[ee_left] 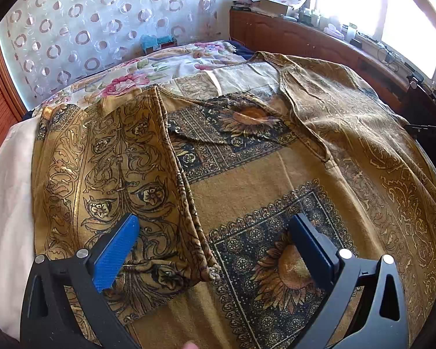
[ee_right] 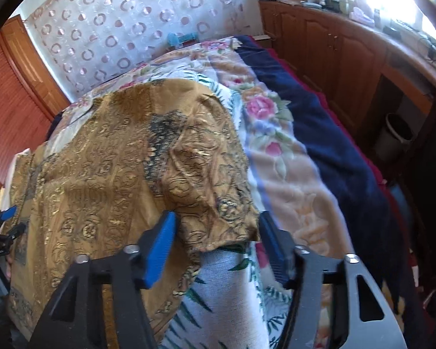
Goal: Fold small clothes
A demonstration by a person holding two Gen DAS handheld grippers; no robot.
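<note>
Left gripper (ee_left: pixel 215 238) wide open, empty, over the folded flap edge; right gripper (ee_right: pixel 216 241) open at the garment (ee_right: pixel 116 160) corner on the bed (ee_right: pixel 290 160). Thin, limp cloth: pinch hems.

1. The garment (ee_left: pixel 276 180) is mustard-gold cloth printed with dark scrollwork and navy sunflower panels.
2. It lies spread across the bed (ee_right: pixel 279 157).
3. Its left side is folded inward over the middle.

Left hand-held gripper (ee_left: pixel 215 226) and right hand-held gripper (ee_right: pixel 216 226) both spread wide.
</note>
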